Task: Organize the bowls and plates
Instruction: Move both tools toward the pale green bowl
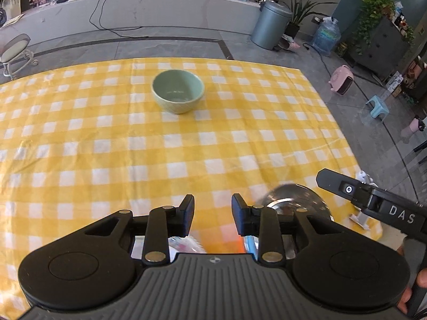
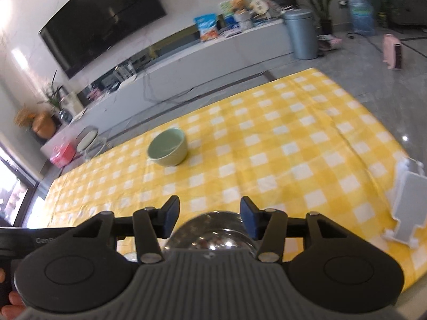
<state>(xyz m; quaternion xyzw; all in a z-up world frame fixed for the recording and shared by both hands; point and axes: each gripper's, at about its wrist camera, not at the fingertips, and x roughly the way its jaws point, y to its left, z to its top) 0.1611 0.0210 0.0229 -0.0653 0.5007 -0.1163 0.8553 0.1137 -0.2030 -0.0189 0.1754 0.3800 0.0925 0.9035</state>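
Note:
A pale green bowl (image 1: 178, 90) stands upright on the yellow checked tablecloth (image 1: 106, 146), far ahead of my left gripper (image 1: 212, 208), which is open and empty above the near part of the table. The bowl also shows in the right wrist view (image 2: 167, 147). A shiny steel bowl (image 1: 293, 200) lies upside down at the near right. In the right wrist view the steel bowl (image 2: 213, 233) sits just below and between the fingers of my right gripper (image 2: 209, 213), which is open. The right gripper's body (image 1: 373, 200) shows at the right of the left wrist view.
A white rack (image 2: 405, 208) lies on the cloth at the right edge of the table (image 2: 373, 122). Beyond the table are a grey bin (image 1: 271, 24), a stool (image 1: 16, 50), a low white cabinet (image 1: 160, 8) and a pink heater (image 1: 341, 80).

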